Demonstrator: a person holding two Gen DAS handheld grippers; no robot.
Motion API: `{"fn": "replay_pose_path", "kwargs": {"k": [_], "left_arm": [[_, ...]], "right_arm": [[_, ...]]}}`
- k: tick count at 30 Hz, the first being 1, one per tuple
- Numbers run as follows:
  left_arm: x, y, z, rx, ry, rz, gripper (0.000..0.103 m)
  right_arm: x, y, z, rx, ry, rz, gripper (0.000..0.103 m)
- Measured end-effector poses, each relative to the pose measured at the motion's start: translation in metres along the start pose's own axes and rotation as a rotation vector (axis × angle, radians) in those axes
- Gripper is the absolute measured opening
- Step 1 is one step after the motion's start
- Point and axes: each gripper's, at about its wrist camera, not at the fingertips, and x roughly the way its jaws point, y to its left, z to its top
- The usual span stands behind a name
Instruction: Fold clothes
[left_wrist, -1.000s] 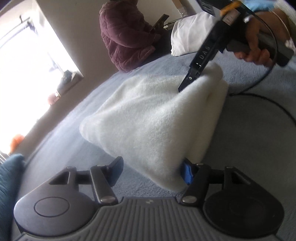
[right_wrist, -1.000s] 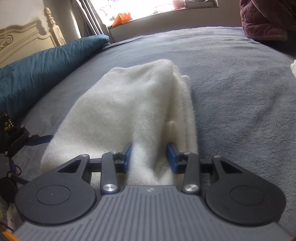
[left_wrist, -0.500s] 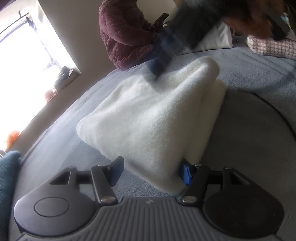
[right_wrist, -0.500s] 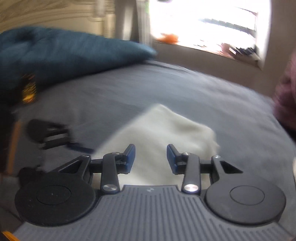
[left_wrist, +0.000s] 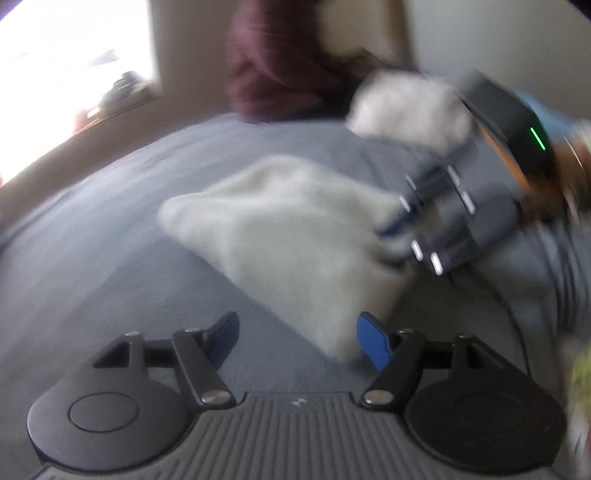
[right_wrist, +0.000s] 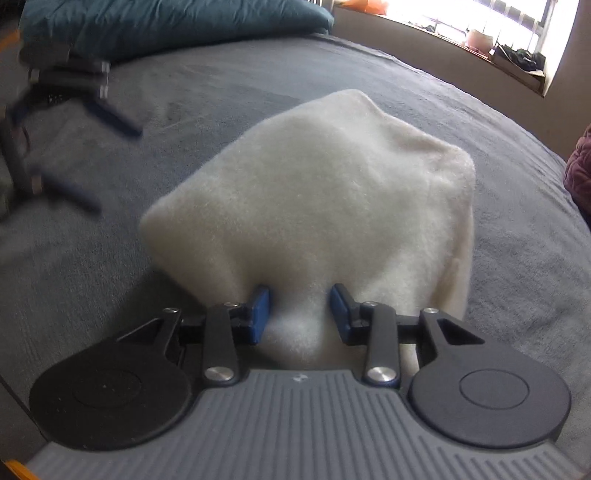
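Right wrist view has the clearest read: the right gripper (right_wrist: 299, 314) is clamped on a bunched edge of the folded white fleece garment (right_wrist: 332, 192), fabric pinched between both blue pads, and the rest of the bundle runs away from that grip across the grey bedspread (right_wrist: 480, 110). The teal pillow (right_wrist: 147, 22) lies well beyond the garment, toward the headboard side.

Left wrist view (badly smeared) shows the left gripper (left_wrist: 297, 338) with its jaws opening; the garment's near corner sits just beside the blue pad on one side, the other finger stands clear of it, so nothing is pressed there.

The main risk, as I judge it: with only one clamp on a thick, springy bundle, any pull on the near edge could drag the whole garment across the bedspread or let the top layer slide off the lower one and spoil the fold. The grip takes only a small bunch of pile, which may slip out if tugged hard. The opening left finger could also catch the corner beside it and flip it back. A person in a maroon jacket (left_wrist: 280, 74) sits beyond the garment's far end, well apart.
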Motion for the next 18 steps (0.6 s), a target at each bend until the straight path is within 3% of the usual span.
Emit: {"fn": "replay_pose_path", "kwargs": {"k": [3,5,9,13,16,18], "left_arm": [[0.02,0.007,0.01,-0.163,-0.018,-0.037,0.074],[0.041,0.009,0.011,-0.214,0.036,-0.091,0.072],[0.061,0.016,-0.002,-0.334,0.098,-0.152,0.072],[0.073,0.021,-0.017,-0.447,0.139,-0.194,0.071],[0.08,0.013,-0.02,-0.418,0.17,-0.183,0.064],[0.072,0.012,-0.022,-0.383,0.153,-0.196,0.058]], "right_arm": [[-0.003,-0.001,0.009,0.005,0.045,0.007,0.035],[-0.006,-0.003,0.02,0.005,0.099,0.021,0.035],[-0.028,-0.006,0.075,-0.079,0.128,0.002,0.035],[-0.046,-0.003,0.124,-0.074,-0.004,0.028,0.035],[-0.016,0.002,0.111,-0.085,0.025,-0.011,0.035],[0.025,-0.002,0.075,-0.1,0.177,-0.032,0.034]]}}
